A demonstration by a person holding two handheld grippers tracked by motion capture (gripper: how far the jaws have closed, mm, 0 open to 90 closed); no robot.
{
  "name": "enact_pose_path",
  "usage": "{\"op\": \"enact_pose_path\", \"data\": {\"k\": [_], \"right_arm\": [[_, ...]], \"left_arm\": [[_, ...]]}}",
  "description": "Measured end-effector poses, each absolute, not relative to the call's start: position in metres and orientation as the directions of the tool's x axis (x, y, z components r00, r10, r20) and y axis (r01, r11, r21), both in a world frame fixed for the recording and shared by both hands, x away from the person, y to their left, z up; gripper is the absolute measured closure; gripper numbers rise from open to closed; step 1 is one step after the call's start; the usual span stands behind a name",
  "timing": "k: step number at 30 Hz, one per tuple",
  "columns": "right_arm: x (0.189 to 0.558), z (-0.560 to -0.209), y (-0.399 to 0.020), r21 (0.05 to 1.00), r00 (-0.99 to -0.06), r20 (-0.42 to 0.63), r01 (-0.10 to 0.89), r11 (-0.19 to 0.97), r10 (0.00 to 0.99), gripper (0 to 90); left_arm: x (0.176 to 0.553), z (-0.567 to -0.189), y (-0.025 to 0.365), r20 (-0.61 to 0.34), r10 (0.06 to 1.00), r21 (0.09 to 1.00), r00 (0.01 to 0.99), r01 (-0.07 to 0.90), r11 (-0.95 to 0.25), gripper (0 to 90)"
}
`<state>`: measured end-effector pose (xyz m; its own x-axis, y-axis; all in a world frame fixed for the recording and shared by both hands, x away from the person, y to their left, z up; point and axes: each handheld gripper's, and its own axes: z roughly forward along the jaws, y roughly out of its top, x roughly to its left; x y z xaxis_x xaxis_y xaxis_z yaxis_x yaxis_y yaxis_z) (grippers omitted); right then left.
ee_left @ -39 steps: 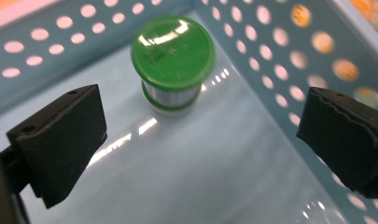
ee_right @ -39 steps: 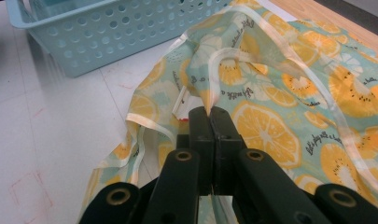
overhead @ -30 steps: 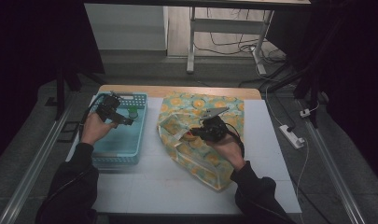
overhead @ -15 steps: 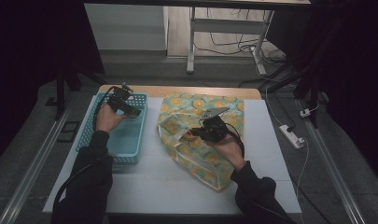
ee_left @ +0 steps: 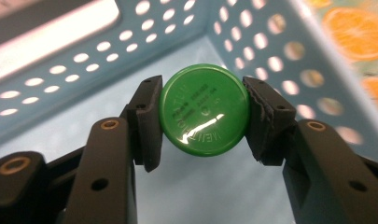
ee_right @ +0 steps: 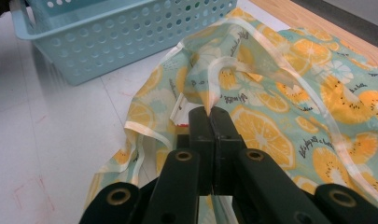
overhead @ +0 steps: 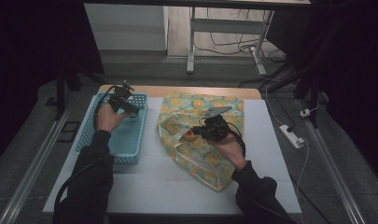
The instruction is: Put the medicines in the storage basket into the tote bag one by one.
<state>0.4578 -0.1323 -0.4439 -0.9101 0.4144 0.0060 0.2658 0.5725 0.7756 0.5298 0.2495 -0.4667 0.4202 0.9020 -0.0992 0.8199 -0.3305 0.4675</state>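
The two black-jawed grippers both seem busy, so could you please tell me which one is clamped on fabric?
The right gripper: its jaws are pinched shut on the rim of the orange-slice-print fabric bag. The left gripper instead flanks a round green plastic cap inside the light blue perforated plastic basket.

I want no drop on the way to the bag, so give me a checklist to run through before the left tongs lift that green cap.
1. Green cap centred between the left tongs, whose jaws have just been closing: ok.
2. Both pads touching the cap's edge: ok.
3. Grip firm enough to lift: cannot tell.
4. Right tongs shut on the fruit-print bag edge: ok.
5. Bag mouth held up and open: ok.
6. Blue basket wall clear of the lift path: cannot tell.
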Motion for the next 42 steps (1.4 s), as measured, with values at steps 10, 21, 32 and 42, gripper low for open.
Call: {"op": "enact_pose_path", "data": {"k": [10, 21, 32, 42], "right_arm": [[0.457, -0.442, -0.133, 0.783, -0.91, 0.008, 0.263, 0.564, 0.414, 89.8], [0.457, -0.44, -0.135, 0.79, -0.909, 0.008, 0.26, 0.555, 0.416, 89.9], [0.457, -0.437, -0.136, 0.802, -0.908, 0.009, 0.257, 0.539, 0.419, 90.0], [0.456, -0.433, -0.139, 0.811, -0.906, 0.006, 0.253, 0.528, 0.424, 90.0]], "left_arm": [[0.502, -0.431, 0.246, -0.104, 0.864, 0.55, 0.492, 0.753, -0.362, 51.8], [0.469, -0.402, 0.229, -0.107, 0.808, 0.622, 0.58, 0.673, -0.401, 51.8], [0.437, -0.39, 0.201, -0.098, 0.732, 0.649, 0.674, 0.601, -0.467, 51.8], [0.421, -0.396, 0.175, -0.102, 0.674, 0.662, 0.731, 0.556, -0.503, 51.8]]}}
